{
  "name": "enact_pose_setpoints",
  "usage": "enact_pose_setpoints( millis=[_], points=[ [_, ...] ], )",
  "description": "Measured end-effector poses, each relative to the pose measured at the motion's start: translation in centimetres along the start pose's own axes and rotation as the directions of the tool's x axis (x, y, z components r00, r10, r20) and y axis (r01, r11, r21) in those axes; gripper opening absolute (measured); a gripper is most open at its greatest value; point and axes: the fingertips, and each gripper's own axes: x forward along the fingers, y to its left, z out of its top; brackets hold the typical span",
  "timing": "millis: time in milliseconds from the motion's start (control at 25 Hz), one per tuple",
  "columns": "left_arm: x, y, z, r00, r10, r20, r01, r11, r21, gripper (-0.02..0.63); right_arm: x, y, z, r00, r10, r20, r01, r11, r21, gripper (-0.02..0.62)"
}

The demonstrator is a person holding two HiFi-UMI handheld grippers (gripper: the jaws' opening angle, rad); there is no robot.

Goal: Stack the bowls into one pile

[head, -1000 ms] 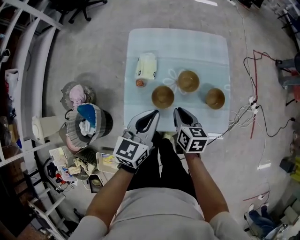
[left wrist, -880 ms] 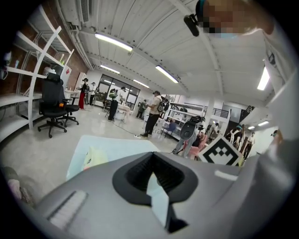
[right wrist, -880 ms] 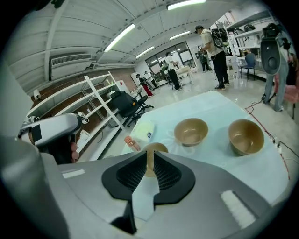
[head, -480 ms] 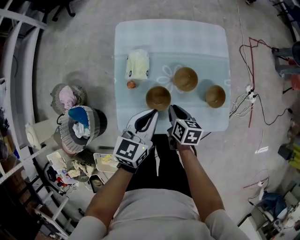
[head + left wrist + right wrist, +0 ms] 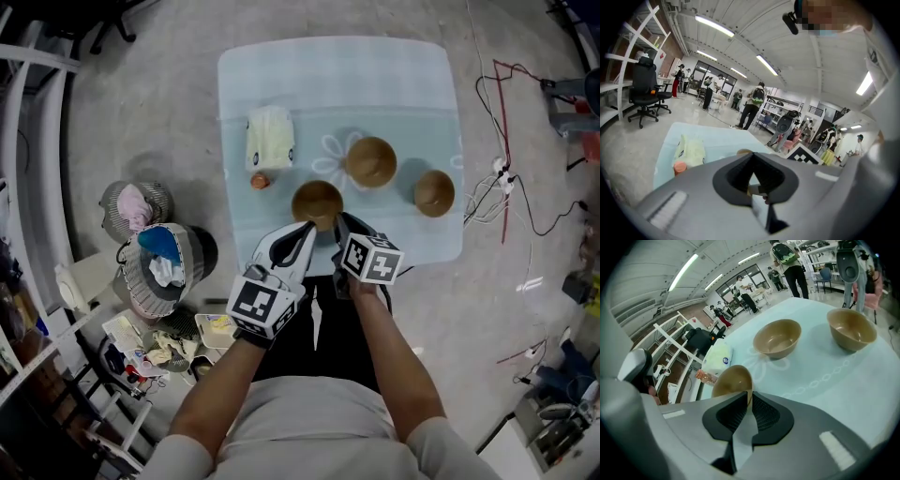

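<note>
Bowls (image 5: 370, 161) stand apart on the table (image 5: 394, 75); they look stiff, light and slick. The right gripper (image 5: 343, 226) has its fingers pinching the nearest bowl (image 5: 317, 202) by its thin rim, the sensible hold; the left gripper (image 5: 307, 231) hangs beside it, fingers pressed together, empty.

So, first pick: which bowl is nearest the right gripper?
The left bowl: its rim sits between the jaws of the right gripper. The middle bowl and right bowl sit farther off.

pale packet (image 5: 270, 138) and small bottle (image 5: 260, 181) on table (image 5: 375, 75).
</note>
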Motion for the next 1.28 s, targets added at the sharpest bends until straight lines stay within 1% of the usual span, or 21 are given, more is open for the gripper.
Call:
enact_pose_setpoints(
  millis=[280, 520, 680, 800, 1080, 1280],
  points=[
    [0.7, -0.3, -0.2, 0.999, -0.036, -0.022, 0.036, 0.999, 0.008, 0.006, 0.3, -0.5, 0.3, 1.000, 0.007, -0.027, -0.005, 0.997, 0.075, 0.018],
    [1.7, -1.1, 0.6, 0.997, -0.073, -0.025, 0.073, 0.997, 0.013, 0.006, -1.1, -0.5, 1.7, 0.999, 0.041, -0.009, -0.039, 0.992, 0.119, 0.018],
    [2.8, -2.2, 1.4, 0.994, -0.106, -0.020, 0.107, 0.994, 0.028, 0.006, -2.5, -0.4, 3.2, 0.996, 0.089, 0.032, -0.093, 0.977, 0.191, 0.017],
    [3.4, -3.0, 2.0, 0.992, -0.127, -0.020, 0.128, 0.991, 0.041, 0.006, -3.7, -0.7, 4.7, 0.992, 0.097, 0.083, -0.114, 0.964, 0.238, 0.018],
    [4.8, -4.3, 2.8, 0.985, -0.170, -0.028, 0.172, 0.983, 0.068, 0.006, -5.3, -3.3, 8.7, 0.976, 0.063, 0.210, -0.134, 0.929, 0.344, 0.018],
    [5.9, -4.3, 3.3, 0.984, -0.177, -0.033, 0.179, 0.981, 0.074, 0.006, -5.0, -5.6, 10.3, 0.966, 0.015, 0.259, -0.128, 0.897, 0.423, 0.020]
  ],
)
